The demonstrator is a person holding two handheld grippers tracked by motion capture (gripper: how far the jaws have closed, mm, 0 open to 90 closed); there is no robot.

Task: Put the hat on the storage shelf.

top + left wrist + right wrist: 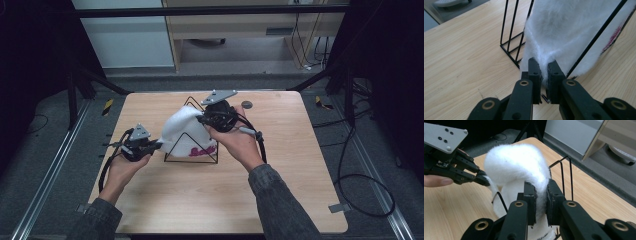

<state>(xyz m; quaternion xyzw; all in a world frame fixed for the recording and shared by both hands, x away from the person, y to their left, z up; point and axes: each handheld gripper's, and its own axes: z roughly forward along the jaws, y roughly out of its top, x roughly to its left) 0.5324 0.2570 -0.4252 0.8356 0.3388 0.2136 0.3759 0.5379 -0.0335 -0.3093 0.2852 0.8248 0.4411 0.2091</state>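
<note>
White fluffy fleece hat w/ pink lettering (187, 131) sits draped over a black wire triangular stand (191, 159) mid-table on the light wood tabletop (200, 200). Both grippers are clamped on it. Left gripper (543, 68) has its jaws pinched tight on a fold of the hat's edge, low down near the stand's base, at the stand's left end in the high view. Right gripper (541, 188) has jaws closed on the fleece rim higher up, at the far right side of the hat, w/ the cloth bunched between the pads.

Key relation: the hat is stretched between the two grips, left one low and near the person, right one higher and farther back, so the line btwn them runs diagonally across the stand. The wire frame is inside the hat (a black rod crosses in front of the fleece in the left gripper view), so prob. any lift needs to go up along the wires, both hands together, or the rim could snag. Neither hand is nearer; both already hold it.
</note>
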